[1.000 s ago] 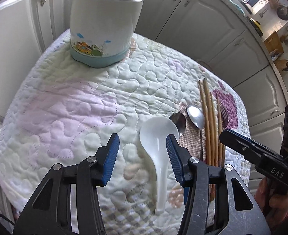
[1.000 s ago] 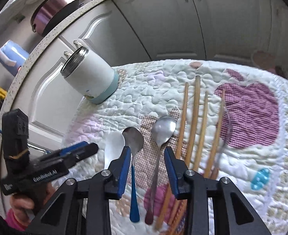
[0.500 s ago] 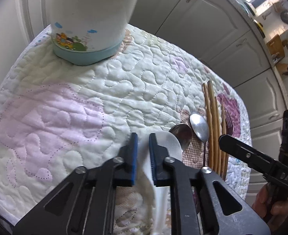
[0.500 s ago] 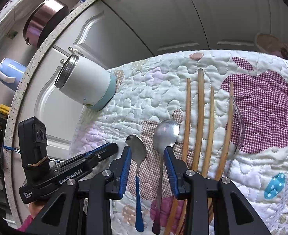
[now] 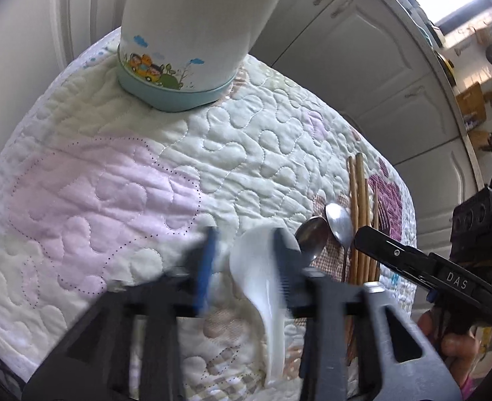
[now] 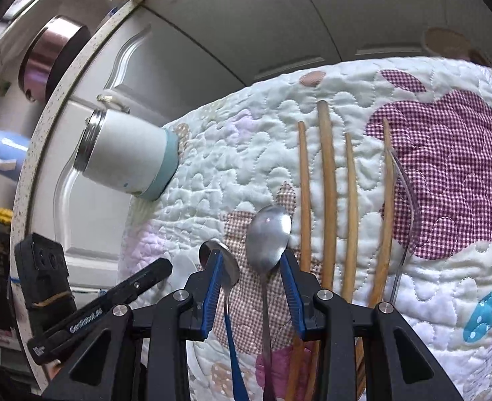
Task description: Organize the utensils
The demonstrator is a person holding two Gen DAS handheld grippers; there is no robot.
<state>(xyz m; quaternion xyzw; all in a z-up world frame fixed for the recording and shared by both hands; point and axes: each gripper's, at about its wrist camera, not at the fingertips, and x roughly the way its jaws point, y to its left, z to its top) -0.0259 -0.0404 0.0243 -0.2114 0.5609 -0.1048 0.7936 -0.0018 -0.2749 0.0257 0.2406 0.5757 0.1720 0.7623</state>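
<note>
White spoon (image 5: 259, 274) between your left gripper's (image 5: 242, 264) opening jaws, quilted mat (image 5: 118, 180) underneath.

Your left jaws are blurred and spreading, with the white spoon's bowl between them and its handle running toward 6 o'clock; whether the pads touch it, you cannot tell. Your right gripper (image 6: 251, 289) stands spread, pinching nothing, with a steel spoon (image 6: 268, 234) lying between its jaws and a blue-handled spoon (image 6: 227, 287) under the left pad. Wooden chopsticks (image 6: 327, 193) lie side by side at 1 o'clock of that spoon. The white jar (image 5: 192, 30) stands upright at 12 o'clock on the mat.
</note>
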